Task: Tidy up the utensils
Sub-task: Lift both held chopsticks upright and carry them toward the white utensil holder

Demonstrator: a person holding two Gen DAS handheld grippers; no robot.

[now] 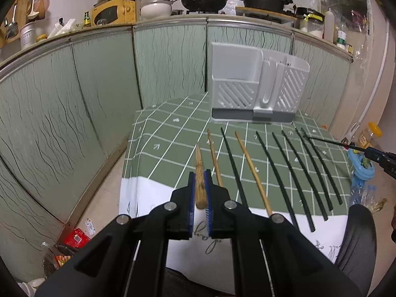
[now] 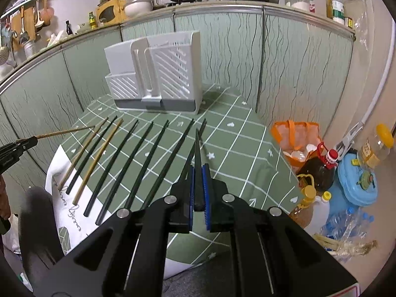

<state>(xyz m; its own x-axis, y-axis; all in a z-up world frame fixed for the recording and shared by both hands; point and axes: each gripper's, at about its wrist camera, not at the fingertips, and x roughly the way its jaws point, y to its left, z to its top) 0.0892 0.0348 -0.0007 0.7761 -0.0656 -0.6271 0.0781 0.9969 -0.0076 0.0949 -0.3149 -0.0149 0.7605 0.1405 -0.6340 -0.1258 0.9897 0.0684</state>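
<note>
Nearest, the left tool (image 1: 200, 190) is clamped on a wooden chopstick (image 1: 200, 173), lifted above the near left part of the desk (image 1: 173, 133). The right tool (image 2: 198, 185) is clamped on a dark chopstick (image 2: 198, 158) at the right end of the row. Beyond them, two wooden chopsticks (image 1: 252, 170) and dark chopsticks (image 1: 309, 163) lie side by side on the green checked cloth. Farthest, the white utensil holder (image 1: 250, 86) stands upright at the desk's far edge.

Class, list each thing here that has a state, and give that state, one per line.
Left claw: shut on a wooden chopstick.
Right claw: shut on a black chopstick.
Other chopsticks: lying in a row on the table.
Utensil holder: upright, nothing visible inside.
</note>
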